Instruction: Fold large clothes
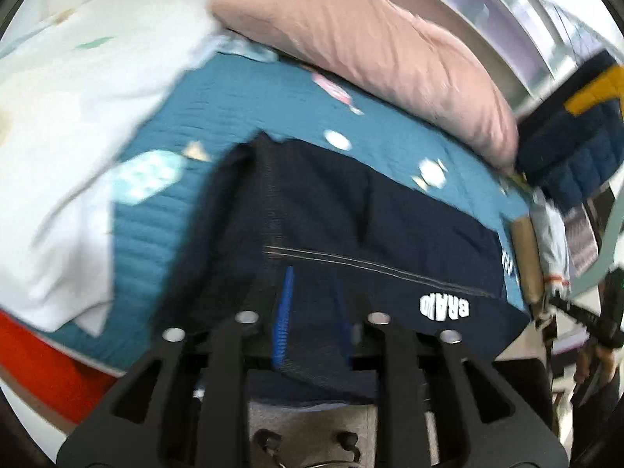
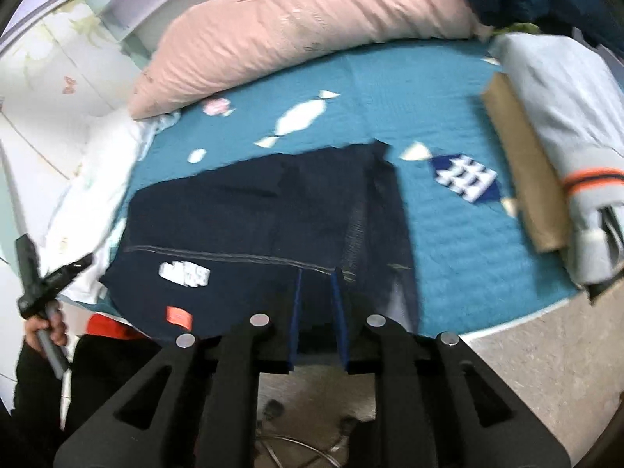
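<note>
A dark navy garment lies folded on the teal bedspread, with white lettering near its front edge and a grey stitched seam across it. In the right wrist view the same garment shows a small orange tag. My left gripper stands over the garment's near edge, its blue pads apart with dark cloth in the gap, not pressed. My right gripper hovers at the garment's near right part, its pads a little apart with cloth between them.
A pink pillow lies along the far side of the bed. White bedding is heaped at the left. Folded pale grey clothes and a tan piece sit at the right, a navy and yellow jacket beyond. A hand holds a gripper handle.
</note>
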Tool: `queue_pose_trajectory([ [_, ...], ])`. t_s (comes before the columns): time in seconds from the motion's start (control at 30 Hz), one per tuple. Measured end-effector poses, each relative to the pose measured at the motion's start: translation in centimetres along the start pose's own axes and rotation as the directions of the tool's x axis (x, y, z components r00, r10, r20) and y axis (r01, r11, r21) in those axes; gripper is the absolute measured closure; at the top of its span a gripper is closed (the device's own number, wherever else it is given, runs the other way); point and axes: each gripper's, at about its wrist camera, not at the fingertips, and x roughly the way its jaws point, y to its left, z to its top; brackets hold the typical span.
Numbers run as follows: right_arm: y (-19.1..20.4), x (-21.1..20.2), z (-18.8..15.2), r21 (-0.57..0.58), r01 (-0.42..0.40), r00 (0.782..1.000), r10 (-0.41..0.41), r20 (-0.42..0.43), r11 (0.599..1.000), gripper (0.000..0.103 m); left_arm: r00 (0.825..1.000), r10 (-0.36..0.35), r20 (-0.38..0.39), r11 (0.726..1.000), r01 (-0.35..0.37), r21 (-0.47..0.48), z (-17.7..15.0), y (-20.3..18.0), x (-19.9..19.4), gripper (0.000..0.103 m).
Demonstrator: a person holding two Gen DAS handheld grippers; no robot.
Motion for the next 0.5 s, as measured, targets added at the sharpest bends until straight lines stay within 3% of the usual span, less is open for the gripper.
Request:
queue_pose_trajectory([
  [0.07, 1.1, 2.6, 0.2, -0.014, -0.018, 0.998, 0.017, -0.059, 1.0, 0.087, 0.995, 0.015, -0.097, 1.0, -0.013, 0.014, -0.4, -0.7, 2.7, 0.063],
  [0.13, 1.3, 6.4, -0.4, -0.018, -0.024, 0.986, 0.02, -0.166, 1.0, 0.092, 0.979, 0.077, -0.187, 0.997, -0.078, 0.004, -1.9, 0.0, 5.3, 0.063],
  [0.2, 0.6, 9.7, -1.7, -0.029, 0.023, 0.958, -0.03, -0.284, 0.999, 0.102, 0.968, 0.092, -0.233, 0.995, -0.098, -0.017, -3.5, 0.6, 6.3, 0.063],
  [0.23, -0.2, 11.4, -2.8, -0.041, 0.067, 0.934, -0.077, -0.349, 0.997, 0.103, 0.97, 0.076, -0.23, 0.995, -0.087, -0.039, -4.3, 1.1, 6.4, 0.063],
  [0.27, -1.3, 12.3, -3.6, -0.03, 0.083, 0.927, -0.088, -0.366, 0.996, 0.103, 0.974, 0.066, -0.215, 0.996, -0.078, -0.047, -4.6, 1.3, 6.1, 0.063],
  [0.37, -3.1, 12.2, -3.7, 0.071, 0.04, 0.933, -0.012, -0.358, 0.997, 0.103, 0.976, 0.056, -0.213, 0.996, -0.07, -0.059, -4.8, 1.5, 5.9, 0.063],
  [0.47, -1.2, 11.8, -3.2, 0.0, 0.104, 0.923, -0.097, -0.371, 0.995, 0.1, 0.976, 0.067, -0.209, 0.996, -0.078, -0.046, -4.9, 1.3, 6.0, 0.063],
  [0.5, -0.3, 11.1, -2.6, -0.01, 0.097, 0.933, -0.095, -0.346, 0.995, 0.1, 0.976, 0.077, -0.203, 0.996, -0.085, -0.034, -5.0, 1.1, 5.9, 0.063],
])
